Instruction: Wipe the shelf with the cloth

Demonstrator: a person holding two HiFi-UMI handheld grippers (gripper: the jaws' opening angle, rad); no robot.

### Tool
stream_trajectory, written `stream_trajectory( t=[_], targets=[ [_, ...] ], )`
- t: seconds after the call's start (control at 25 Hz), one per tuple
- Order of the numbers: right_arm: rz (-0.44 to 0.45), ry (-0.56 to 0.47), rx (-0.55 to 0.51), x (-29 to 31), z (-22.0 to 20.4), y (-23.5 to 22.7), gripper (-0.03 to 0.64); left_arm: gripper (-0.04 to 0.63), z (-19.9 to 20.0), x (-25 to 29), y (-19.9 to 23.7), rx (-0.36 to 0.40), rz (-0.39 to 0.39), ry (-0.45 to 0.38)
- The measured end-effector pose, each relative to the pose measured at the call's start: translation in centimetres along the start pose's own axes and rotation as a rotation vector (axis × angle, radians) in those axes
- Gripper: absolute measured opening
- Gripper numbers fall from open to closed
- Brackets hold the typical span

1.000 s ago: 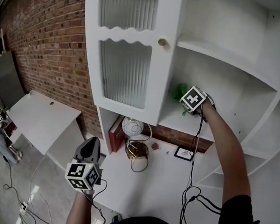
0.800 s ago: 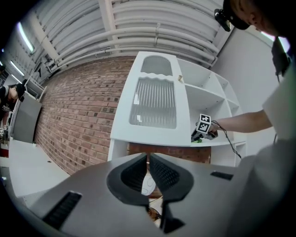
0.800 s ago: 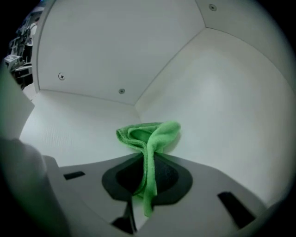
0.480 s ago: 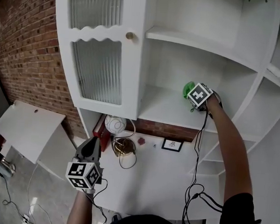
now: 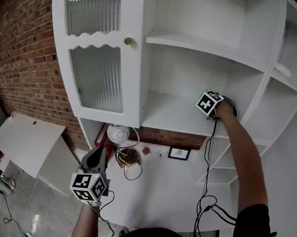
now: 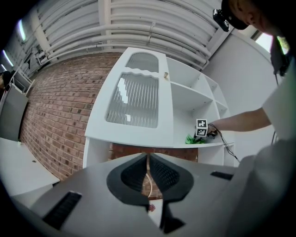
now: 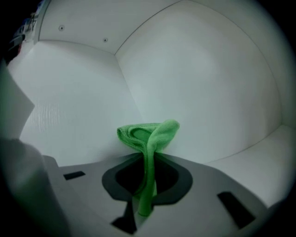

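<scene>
A green cloth (image 7: 147, 139) is pinched between the jaws of my right gripper (image 7: 147, 187), its bunched end pressed against the white shelf (image 7: 69, 139) near the back corner. In the head view the right gripper (image 5: 209, 103) rests on that shelf (image 5: 169, 114) at its right end, and its marker cube hides nearly all of the cloth. From the left gripper view, the cloth (image 6: 194, 139) shows as a green bunch beside the cube. My left gripper (image 5: 96, 160) hangs low in front of the desk, shut, with nothing between its jaws (image 6: 149, 185).
A ribbed-glass cabinet door (image 5: 95, 76) with a brass knob (image 5: 128, 40) stands to the left of the shelf bay. Below, the white desk (image 5: 174, 188) carries a white ball (image 5: 118, 134), a gold wire object (image 5: 128, 157) and a small framed picture (image 5: 178, 153). A black cable (image 5: 206, 165) trails from the right gripper.
My right gripper has slid the cloth to the right along the shelf, toward the back right corner. The head view has turned right and up. The left gripper stayed put.
</scene>
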State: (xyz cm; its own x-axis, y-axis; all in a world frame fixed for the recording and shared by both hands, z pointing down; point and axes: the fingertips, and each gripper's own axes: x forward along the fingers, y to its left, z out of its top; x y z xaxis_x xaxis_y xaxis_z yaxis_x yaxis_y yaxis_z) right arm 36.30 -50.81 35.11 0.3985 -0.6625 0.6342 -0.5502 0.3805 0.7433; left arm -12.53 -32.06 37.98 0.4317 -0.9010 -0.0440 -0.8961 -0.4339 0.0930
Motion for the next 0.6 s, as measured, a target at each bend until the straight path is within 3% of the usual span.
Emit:
stream_trajectory(
  t=[0.24,0.44,0.6],
  targets=[
    [-0.117,0.207,-0.16,0.6,-1.8,-0.6,0.043,0.02,-0.1,-0.6,0.6,-0.006,0.012,-0.006],
    [-0.136,0.357,-0.196,0.8,-3.5,-0.8,0.041,0.02,-0.4,-1.1,1.5,-0.025,0.026,-0.007],
    [-0.204,0.393,-0.255,0.2,-3.5,-1.8,0.041,0.02,-0.7,-1.6,2.4,-0.036,0.048,-0.003]
  ],
)
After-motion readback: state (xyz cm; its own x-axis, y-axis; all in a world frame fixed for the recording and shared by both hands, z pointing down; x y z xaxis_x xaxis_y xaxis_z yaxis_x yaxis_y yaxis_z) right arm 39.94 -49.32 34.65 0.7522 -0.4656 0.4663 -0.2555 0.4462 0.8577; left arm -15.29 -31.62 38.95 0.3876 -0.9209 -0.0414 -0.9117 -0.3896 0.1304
